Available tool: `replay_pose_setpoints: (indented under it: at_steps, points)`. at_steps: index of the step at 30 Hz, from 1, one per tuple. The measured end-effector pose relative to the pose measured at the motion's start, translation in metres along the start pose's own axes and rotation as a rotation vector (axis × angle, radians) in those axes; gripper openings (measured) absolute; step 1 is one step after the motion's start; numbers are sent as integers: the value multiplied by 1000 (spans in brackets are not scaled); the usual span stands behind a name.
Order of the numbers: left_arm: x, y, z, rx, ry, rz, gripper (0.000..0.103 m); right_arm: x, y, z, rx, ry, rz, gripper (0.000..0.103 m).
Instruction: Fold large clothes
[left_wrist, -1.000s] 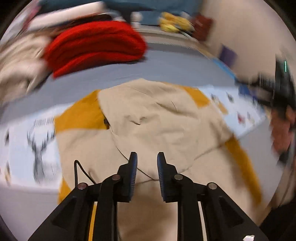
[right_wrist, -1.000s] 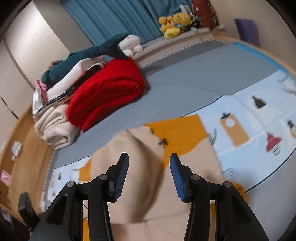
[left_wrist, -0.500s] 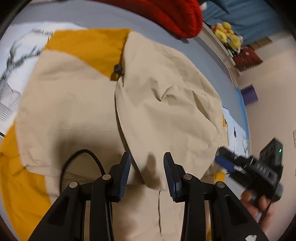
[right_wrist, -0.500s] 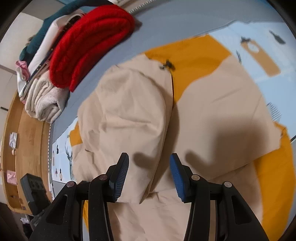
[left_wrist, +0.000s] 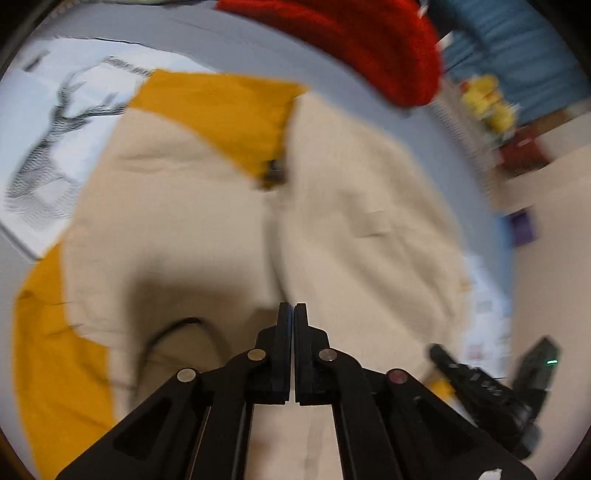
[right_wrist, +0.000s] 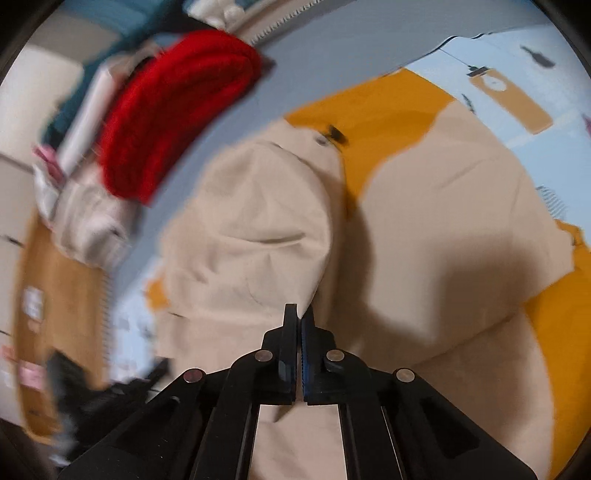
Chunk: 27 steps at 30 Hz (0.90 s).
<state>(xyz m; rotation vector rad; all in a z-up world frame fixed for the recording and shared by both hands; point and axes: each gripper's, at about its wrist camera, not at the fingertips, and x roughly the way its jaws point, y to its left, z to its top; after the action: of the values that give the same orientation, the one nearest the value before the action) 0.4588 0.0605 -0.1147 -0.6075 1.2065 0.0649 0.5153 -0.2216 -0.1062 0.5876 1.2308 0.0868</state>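
The garment (left_wrist: 207, 236) — a large beige piece with mustard-yellow panels — lies spread on a grey and printed floor mat (left_wrist: 55, 122), its hood (right_wrist: 255, 236) laid flat over the middle of the body.

Both tongs are drawn together. The right tongs (right_wrist: 298, 321) are pressed shut at the near tip of the hood, and a sliver of beige cloth seems caught between them. The left tongs (left_wrist: 292, 314) are also closed to a hairline gap at the hood's near edge; whether cloth is pinched there I cannot tell, since blur hides the contact.

The step in hand looks like the start of a fold: a grip taken on the hood edge, near the middle of the garment. The folding itself seems barely begun — the body and sleeves lie open to the left and right.

Next, the gripped edge likely needs lifting and carrying flat, with both tongs level so the cloth doesn't bunch. A red blanket (right_wrist: 166, 110) sits piled at the far side, well apart.
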Motion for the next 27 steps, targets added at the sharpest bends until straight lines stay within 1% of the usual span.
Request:
replay_pose_setpoints:
  at_steps: [1,2,3,4,5,6,7,9,10,11,12,13,14,15,16,17,18,19,20,22,23,24,26,27]
  points:
    - [9,6,-2,-12,25,49,0,11,-6,-4,18,32,-33,2]
    - [24,16,-5,-38,81,110,0,17,-10,-6,40,50,-41,3]
    - [30,21,-7,-54,111,128,0,20,-13,-7,60,61,-46,4]
    - [33,23,-8,-62,123,137,0,20,-11,-8,56,56,-57,7]
    - [27,20,-8,-54,105,147,0,16,-6,-6,30,37,-80,10]
    - [16,11,-6,-18,56,170,1,11,-2,-6,8,19,-97,12]
    - [3,0,-5,35,0,192,3,4,3,-5,-14,-14,-122,17]
    - [-17,-20,-4,123,-100,232,17,-20,12,-6,-46,-139,-202,21]
    - [-24,-27,-6,152,-138,247,20,-35,17,-8,-68,-222,-246,23]
    - [-31,-36,-8,194,-184,261,23,-45,23,-9,-91,-282,-279,26]
    - [-33,-43,-11,225,-201,259,23,-55,29,-8,-121,-351,-310,28]
    - [-33,-46,-14,254,-202,246,23,-62,33,-8,-141,-395,-315,32]
    - [-26,-55,-18,297,-182,209,23,-67,38,-8,-165,-430,-303,35]
    - [-20,-57,-21,319,-157,177,23,-66,43,-6,-202,-438,-269,36]
    - [-11,-60,-25,340,-114,137,23,-61,49,-5,-241,-413,-226,38]
    - [-4,-64,-27,349,-85,121,23,-53,50,-4,-265,-371,-184,38]
    - [6,-65,-30,358,-43,114,23,-38,53,-4,-289,-297,-128,38]
    - [16,-64,-31,362,-13,126,23,-29,50,-8,-301,-235,-98,38]
    - [27,-61,-33,366,20,149,23,-9,48,-11,-305,-147,-85,38]
    - [48,-50,-36,360,100,202,23,16,36,-18,-305,-26,-139,38]
    - [53,-44,-36,341,123,204,23,28,31,-21,-300,23,-175,38]
    - [52,-43,-35,333,123,197,23,33,25,-23,-290,45,-188,38]
    - [45,-45,-31,330,118,191,23,30,24,-22,-283,40,-191,38]
    - [38,-46,-28,329,98,188,23,26,27,-20,-294,36,-203,38]
